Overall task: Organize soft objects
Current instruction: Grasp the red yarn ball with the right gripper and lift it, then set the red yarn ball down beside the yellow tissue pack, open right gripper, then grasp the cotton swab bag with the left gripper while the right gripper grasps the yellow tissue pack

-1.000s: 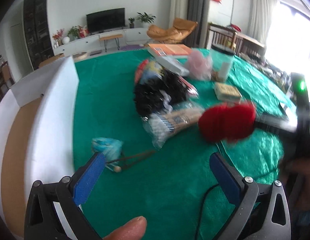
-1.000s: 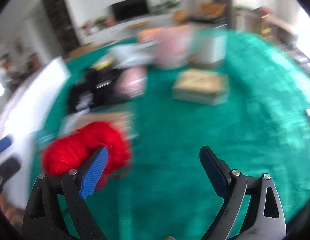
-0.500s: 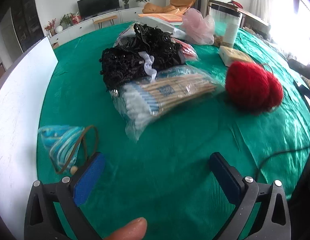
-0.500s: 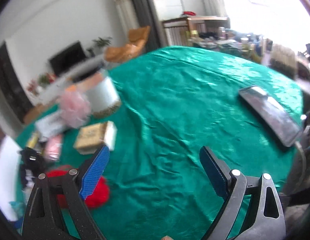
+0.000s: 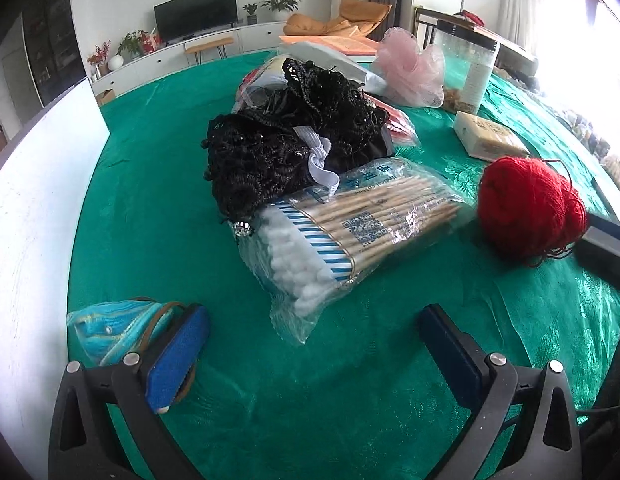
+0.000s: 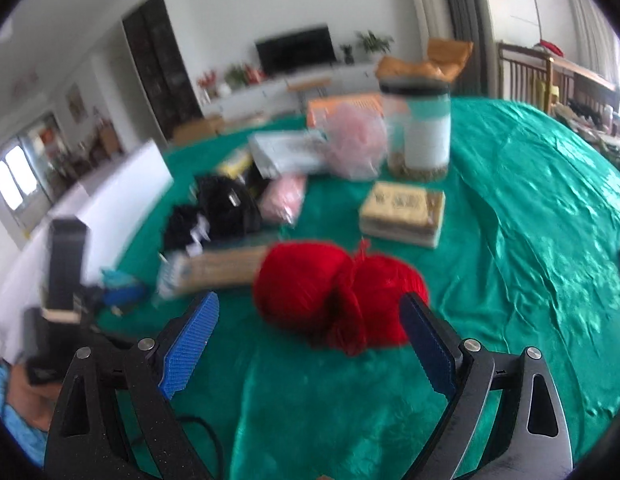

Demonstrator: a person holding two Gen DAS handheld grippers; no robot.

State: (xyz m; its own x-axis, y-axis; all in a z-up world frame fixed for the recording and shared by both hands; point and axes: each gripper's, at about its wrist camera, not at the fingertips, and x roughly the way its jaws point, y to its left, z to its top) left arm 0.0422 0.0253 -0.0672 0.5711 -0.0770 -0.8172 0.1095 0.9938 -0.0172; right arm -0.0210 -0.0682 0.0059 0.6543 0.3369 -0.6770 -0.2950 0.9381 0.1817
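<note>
A red yarn ball (image 5: 529,208) (image 6: 337,292) lies on the green tablecloth (image 5: 150,200). My right gripper (image 6: 310,328) is open just in front of the yarn, its right pad near the ball's edge. My left gripper (image 5: 310,344) is open low over the cloth. Its left pad sits beside a teal pouch (image 5: 110,328) with a brown cord. A bag of cotton swabs (image 5: 349,228) lies ahead of it, partly under a black lace bundle (image 5: 294,140). A pink mesh puff (image 5: 409,68) sits farther back.
A white box wall (image 5: 34,200) runs along the table's left. Behind the pile stand a clear jar (image 5: 469,64), a flat beige packet (image 5: 485,136) and white and orange packages. The other gripper's dark body (image 5: 605,248) shows at the right edge.
The right view has swung back from the far right of the table to face the red yarn. The left gripper has moved closer to the swabs and pouch. Both stay open.
</note>
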